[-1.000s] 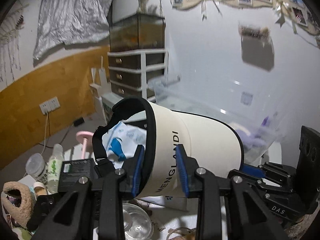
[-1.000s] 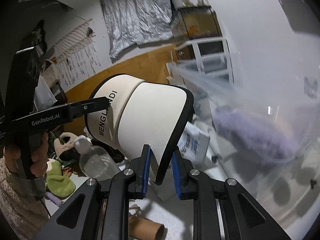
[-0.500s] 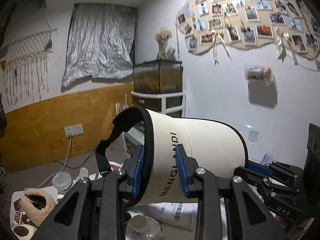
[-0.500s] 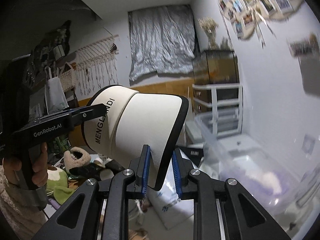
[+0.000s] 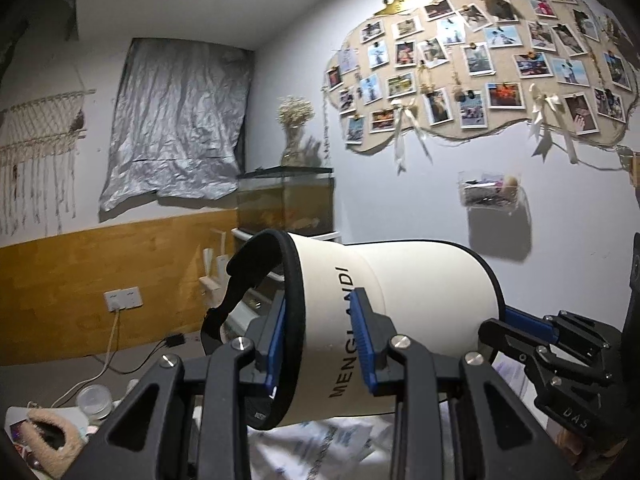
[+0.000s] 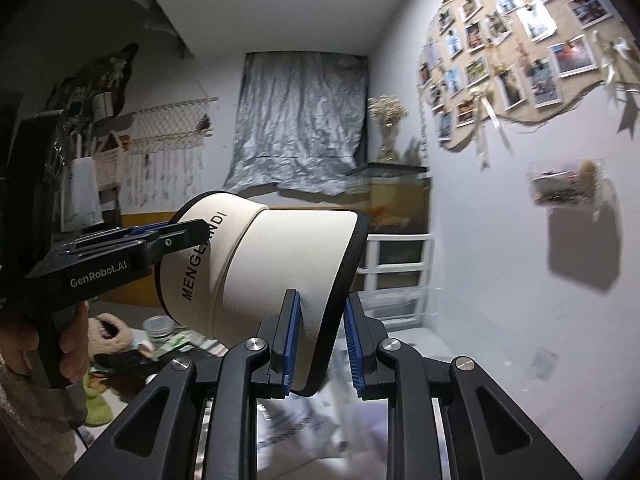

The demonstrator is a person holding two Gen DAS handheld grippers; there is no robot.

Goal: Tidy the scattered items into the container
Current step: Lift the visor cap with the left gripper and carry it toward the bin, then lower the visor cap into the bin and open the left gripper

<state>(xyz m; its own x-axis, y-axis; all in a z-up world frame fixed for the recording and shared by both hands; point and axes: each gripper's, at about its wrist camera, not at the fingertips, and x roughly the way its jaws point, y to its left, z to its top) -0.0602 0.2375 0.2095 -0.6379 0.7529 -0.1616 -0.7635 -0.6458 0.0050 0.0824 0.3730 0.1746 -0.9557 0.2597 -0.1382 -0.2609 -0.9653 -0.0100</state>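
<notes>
Cream visor (image 5: 416,292) at frame centre, held aloft between both claws: left claw (image 5: 320,344) clamped on the headband, right claw (image 6: 320,340) narrowed around the brim edge, pads just beside it.

A cloud-shaped photo board (image 5: 480,56) fills the wall at two o'clock. A fish tank (image 5: 286,200) sits at centre, dried flowers in a vase (image 5: 295,128) on top. Crumpled silver sheeting (image 5: 176,120) hangs at eleven o'clock, a macramé hanging (image 5: 38,136) at nine, a wall socket (image 5: 122,299) below.
</notes>
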